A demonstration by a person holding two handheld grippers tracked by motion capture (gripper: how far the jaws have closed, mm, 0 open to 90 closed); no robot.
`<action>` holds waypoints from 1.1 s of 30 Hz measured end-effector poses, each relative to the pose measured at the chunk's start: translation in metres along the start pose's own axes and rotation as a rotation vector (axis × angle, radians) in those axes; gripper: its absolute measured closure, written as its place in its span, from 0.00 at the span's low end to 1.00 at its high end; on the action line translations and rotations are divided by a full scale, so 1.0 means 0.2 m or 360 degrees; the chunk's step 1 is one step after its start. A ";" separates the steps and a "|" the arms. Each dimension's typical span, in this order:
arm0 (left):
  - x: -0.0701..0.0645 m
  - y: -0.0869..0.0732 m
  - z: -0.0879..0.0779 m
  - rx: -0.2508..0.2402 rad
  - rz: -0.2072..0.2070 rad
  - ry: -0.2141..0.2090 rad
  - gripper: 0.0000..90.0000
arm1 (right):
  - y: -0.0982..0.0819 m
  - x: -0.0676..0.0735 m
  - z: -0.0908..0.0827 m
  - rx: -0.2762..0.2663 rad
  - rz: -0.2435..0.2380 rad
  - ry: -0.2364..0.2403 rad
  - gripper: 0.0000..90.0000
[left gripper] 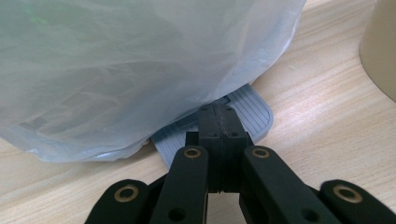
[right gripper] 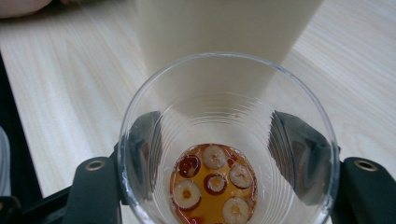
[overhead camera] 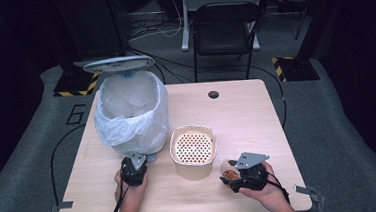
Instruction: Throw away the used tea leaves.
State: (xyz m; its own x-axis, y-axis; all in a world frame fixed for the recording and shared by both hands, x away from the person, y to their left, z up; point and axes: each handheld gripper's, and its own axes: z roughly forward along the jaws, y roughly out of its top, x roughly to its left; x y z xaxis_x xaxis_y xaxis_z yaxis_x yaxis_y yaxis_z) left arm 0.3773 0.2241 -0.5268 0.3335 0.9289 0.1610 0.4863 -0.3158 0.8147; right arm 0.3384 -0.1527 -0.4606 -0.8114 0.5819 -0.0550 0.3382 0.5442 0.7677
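Two tools work near the front edge of a pale wooden surface [overhead camera: 236,107]. At left, the left tool [overhead camera: 134,166], its jaws pressed fully together with nothing between them, bears on the grey ribbed pedal [left gripper: 252,114] that juts from under a bag-lined bin [overhead camera: 132,112]; the bin's lid [overhead camera: 118,64] stands raised at the back, and the liner bulges over the pedal. Just right of the bin, near but apart from it, stands a cream container [overhead camera: 193,151] with a perforated insert in its top. Just beside its right wall, the right tool [overhead camera: 233,175] clasps a clear plastic cup [right gripper: 229,140], one jaw on each side; amber liquid and sliced red fruit rings [right gripper: 215,184] lie in the cup's bottom. Bare wood stretches beyond the container to the far edge and right of the cup to the right edge.
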 end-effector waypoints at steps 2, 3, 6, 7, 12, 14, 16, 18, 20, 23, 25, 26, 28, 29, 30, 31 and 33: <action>0.00 0.00 0.00 0.0001 0.0005 0.0003 1.00 | 0.01 -0.03 -0.01 0.0003 -0.0010 -0.0014 0.38; 0.00 0.00 0.00 0.0001 0.0005 0.0003 1.00 | 0.01 -0.03 -0.01 0.0003 -0.0010 -0.0014 0.38; 0.00 0.00 0.00 0.0001 0.0005 0.0002 1.00 | 0.02 -0.06 -0.01 -0.0001 0.0015 -0.0024 0.39; 0.00 0.00 0.00 0.0001 0.0005 0.0002 1.00 | 0.03 -0.09 -0.01 0.0003 0.0011 -0.0039 0.39; 0.00 0.00 0.00 0.0000 0.0004 0.0002 1.00 | 0.08 -0.16 -0.01 0.0001 0.0011 -0.0064 0.39; 0.00 0.00 0.00 0.0003 0.0007 0.0005 1.00 | 0.10 -0.19 -0.01 0.0000 -0.0003 -0.0067 0.39; 0.00 0.00 0.00 -0.0007 0.0009 0.0018 1.00 | 0.12 -0.21 -0.01 -0.0011 -0.0009 -0.0075 0.39; 0.00 0.00 0.00 -0.0007 0.0007 0.0014 1.00 | 0.17 -0.25 -0.01 -0.0029 -0.0007 -0.0098 0.39; 0.00 0.00 0.00 -0.0006 0.0006 0.0011 1.00 | 0.20 -0.27 -0.02 -0.0040 -0.0007 -0.0104 0.40; 0.00 0.00 0.00 -0.0007 0.0004 0.0011 1.00 | 0.23 -0.30 -0.02 -0.0051 -0.0004 -0.0107 0.40; 0.00 0.00 0.00 -0.0007 0.0004 0.0011 1.00 | 0.26 -0.33 -0.02 -0.0053 0.0008 -0.0112 0.40; 0.00 0.00 0.00 -0.0007 0.0004 0.0011 1.00 | 0.28 -0.35 -0.02 -0.0052 0.0005 -0.0115 0.40; 0.00 0.00 0.00 -0.0007 0.0005 0.0011 1.00 | 0.31 -0.38 -0.02 -0.0043 0.0004 -0.0121 0.40; 0.00 0.00 0.00 -0.0007 0.0005 0.0011 1.00 | 0.31 -0.38 -0.02 -0.0043 0.0004 -0.0121 0.40; 0.00 0.00 0.00 -0.0007 0.0003 0.0011 1.00 | 0.33 -0.39 -0.02 -0.0049 -0.0003 -0.0133 0.40; 0.00 0.00 0.00 -0.0008 0.0003 0.0010 1.00 | 0.34 -0.41 -0.01 -0.0045 -0.0002 -0.0138 0.40; 0.00 0.00 0.00 -0.0007 0.0003 0.0009 1.00 | 0.36 -0.43 -0.01 -0.0041 -0.0005 -0.0139 0.40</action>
State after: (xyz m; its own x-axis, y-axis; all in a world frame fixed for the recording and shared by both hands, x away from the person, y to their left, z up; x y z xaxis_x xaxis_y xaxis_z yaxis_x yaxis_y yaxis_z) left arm 0.3774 0.2238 -0.5272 0.3296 0.9295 0.1656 0.4821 -0.3165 0.8170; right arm 0.4308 -0.1644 -0.3999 -0.7677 0.6310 -0.1121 0.3222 0.5311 0.7837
